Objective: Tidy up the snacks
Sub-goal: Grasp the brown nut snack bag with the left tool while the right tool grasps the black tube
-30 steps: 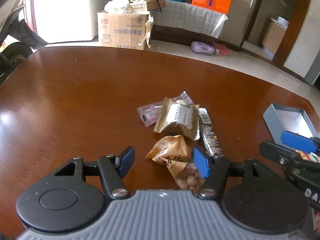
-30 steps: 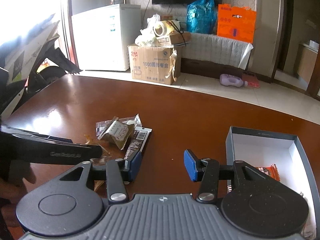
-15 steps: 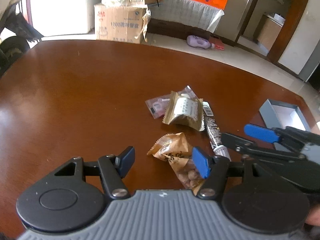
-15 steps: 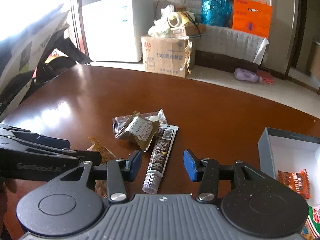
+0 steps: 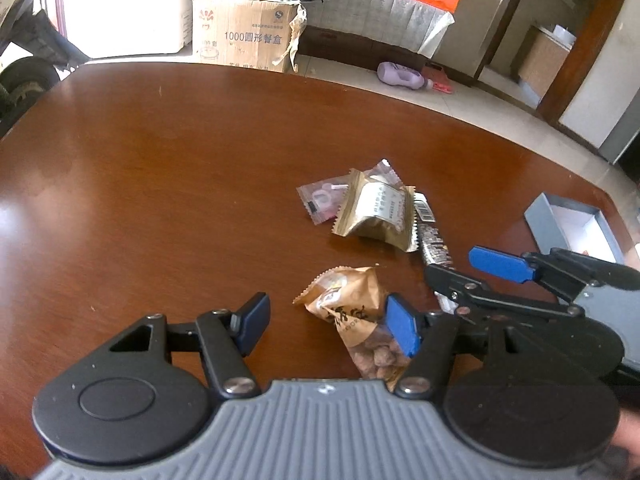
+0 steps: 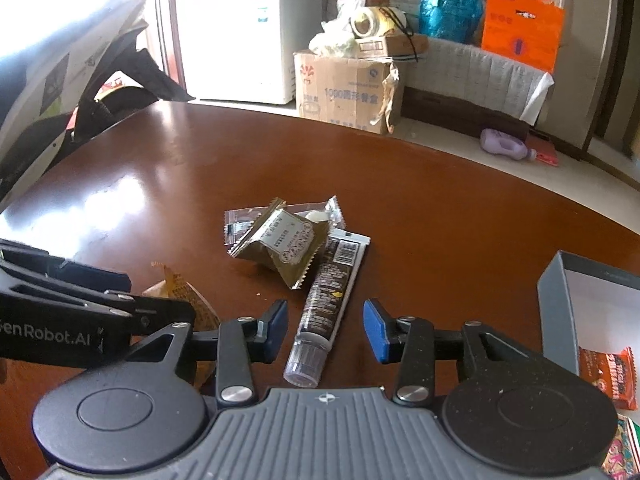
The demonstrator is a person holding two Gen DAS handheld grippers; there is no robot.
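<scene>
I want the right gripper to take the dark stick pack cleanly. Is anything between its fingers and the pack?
Nothing visible is. The right gripper has its jaws closing around the dark stick pack, not yet touching it. The green pouch overlaps only the pack's far end, and the left gripper sits off to the side.

Glossy brown table (image 5: 160,184) with scattered snack packets (image 5: 376,210) and grey box (image 6: 554,304).
</scene>
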